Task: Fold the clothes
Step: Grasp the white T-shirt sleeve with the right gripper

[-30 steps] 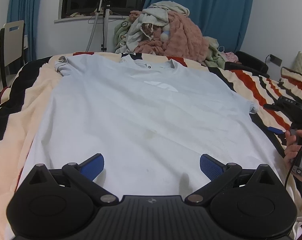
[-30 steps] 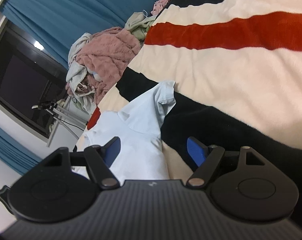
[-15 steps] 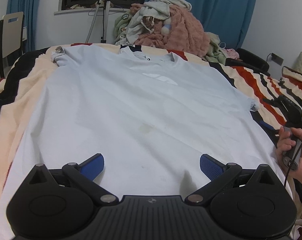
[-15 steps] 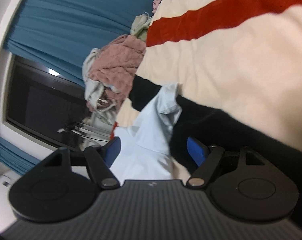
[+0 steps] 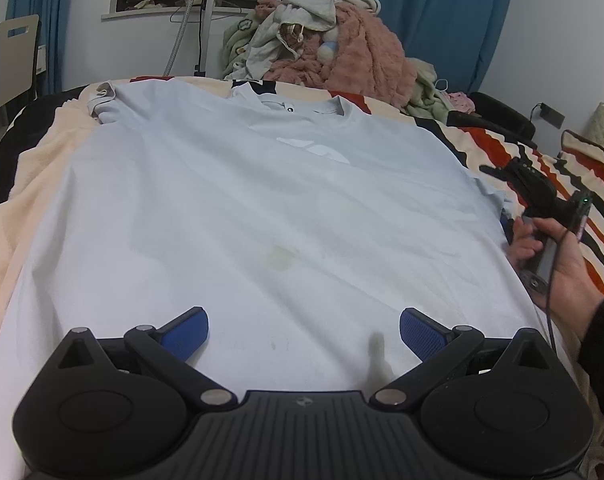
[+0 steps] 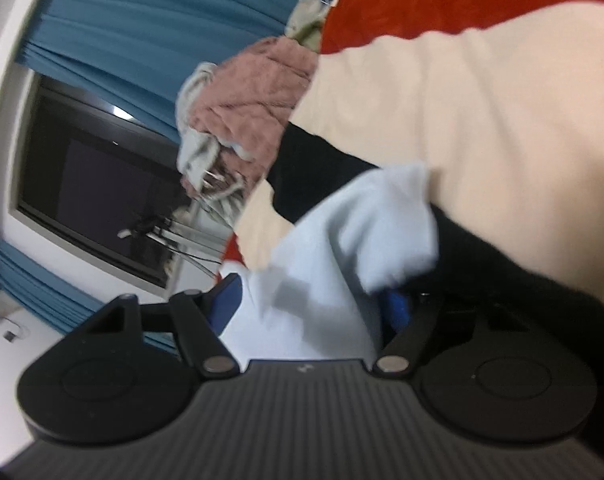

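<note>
Folding has barely begun, I judge — the pale blue T-shirt (image 5: 270, 208) lies spread flat, front up, on the striped blanket (image 5: 501, 148) of the bed, and no fold is in it yet. Collar points away from me toward the heap of unfolded clothes (image 5: 329, 48) by the curtains, hem is nearest my left gripper (image 5: 303, 330). My left fingers stand wide apart, hovering low over the hem, holding nothing. My right gripper (image 6: 313, 300) is at the shirt's right sleeve (image 6: 365, 236) — fingers apart with the sleeve cloth lying between them, not yet clamped as far as the blurred right wrist view shows. Left to do: sleeves in, sides over, bottom up, then presumably the heap. Shirt looks thin and soft, mostly smooth with light wrinkles, a faint yellowish stain (image 5: 280, 258) mid-front, a white print (image 5: 313, 148) on the chest; the left sleeve is bunched at the far corner.
</note>
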{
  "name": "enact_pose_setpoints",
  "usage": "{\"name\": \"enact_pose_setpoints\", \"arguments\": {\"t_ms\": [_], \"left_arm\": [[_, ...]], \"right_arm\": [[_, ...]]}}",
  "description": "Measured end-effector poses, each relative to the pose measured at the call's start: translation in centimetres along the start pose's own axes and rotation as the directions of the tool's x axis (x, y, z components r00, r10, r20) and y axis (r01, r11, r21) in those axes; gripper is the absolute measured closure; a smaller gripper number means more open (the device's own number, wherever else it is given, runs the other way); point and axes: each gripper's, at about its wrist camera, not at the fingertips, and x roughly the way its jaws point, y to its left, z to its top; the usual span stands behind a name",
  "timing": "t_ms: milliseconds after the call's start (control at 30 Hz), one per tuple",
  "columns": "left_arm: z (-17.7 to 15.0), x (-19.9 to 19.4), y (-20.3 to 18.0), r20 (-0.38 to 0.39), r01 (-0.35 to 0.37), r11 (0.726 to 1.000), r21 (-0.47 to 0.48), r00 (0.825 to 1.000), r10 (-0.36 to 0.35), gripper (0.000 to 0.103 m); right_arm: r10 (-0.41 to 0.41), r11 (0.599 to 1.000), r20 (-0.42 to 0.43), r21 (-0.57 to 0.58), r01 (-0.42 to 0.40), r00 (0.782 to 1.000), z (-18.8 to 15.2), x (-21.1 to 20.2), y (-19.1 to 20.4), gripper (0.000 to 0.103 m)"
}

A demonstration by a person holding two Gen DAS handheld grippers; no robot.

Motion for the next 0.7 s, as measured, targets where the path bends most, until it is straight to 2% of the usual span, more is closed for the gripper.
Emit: {"name": "enact_pose_setpoints", "arguments": {"t_ms": [33, 100, 133, 167, 200, 233, 333, 367, 467, 600, 700], "left_arm": [[0.2, 0.3, 0.0, 0.002, 0.001, 1.000, -0.008, 1.000, 0.000, 0.000], [0.6, 1.0, 0.1, -0.009, 0.008, 1.000, -0.024, 1.000, -0.008, 0.000], [0.7, 1.3, 0.1, -0.016, 0.013, 0.999, -0.031, 1.000, -0.014, 0.000], [0.9, 1.6, 0.1, -0.023, 0.018, 0.999, -0.037, 1.000, -0.019, 0.000], [1.0, 1.8, 0.1, -0.023, 0.019, 0.999, -0.041, 1.000, -0.020, 0.000], [1.2, 1.8, 0.2, -0.021, 0.017, 0.999, -0.043, 1.000, -0.018, 0.000], [2.1, 0.9, 0.8, 0.008, -0.010, 0.999, -0.051, 1.000, 0.010, 0.000], [2.4, 0.5, 1.1, 0.020, -0.022, 0.998, -0.054, 1.000, 0.023, 0.000], [3.2, -1.5, 2.2, 0.086, -0.131, 0.991, -0.019, 0.987, 0.133, 0.000], [3.6, -4.4, 3.9, 0.164, -0.205, 0.979, 0.001, 0.965, 0.202, 0.000], [3.5, -6.0, 5.4, 0.187, -0.205, 0.979, -0.006, 0.961, 0.202, 0.000]], "right_arm": [[0.011, 1.000, 0.001, -0.011, -0.011, 1.000, 0.0, 0.6, 0.2, 0.027], [0.009, 0.999, -0.004, -0.040, -0.009, 1.000, 0.3, 1.9, 0.8, 0.034], [-0.028, 0.998, -0.004, -0.054, 0.028, 1.000, 0.5, 2.5, 1.2, 0.043], [-0.065, 0.996, -0.003, -0.068, 0.064, 0.998, 0.7, 3.2, 1.7, 0.060], [-0.104, 0.991, -0.003, -0.081, 0.104, 0.995, 0.9, 3.8, 2.1, 0.071], [-0.150, 0.984, -0.004, -0.098, 0.149, 0.989, 1.0, 4.2, 2.5, 0.092], [-0.233, 0.943, 0.048, -0.234, 0.238, 0.971, 0.8, 4.0, 5.7, 0.095], [-0.250, 0.919, 0.084, -0.293, 0.264, 0.965, 0.4, 3.6, 7.5, 0.095], [-0.286, 0.820, 0.194, -0.457, 0.344, 0.939, -1.0, 2.4, 13.1, 0.095], [-0.295, 0.629, 0.335, -0.637, 0.446, 0.895, -5.7, 1.7, 21.0, 0.095], [-0.278, 0.512, 0.375, -0.721, 0.467, 0.884, -10.2, 2.8, 25.2, 0.095]]}}
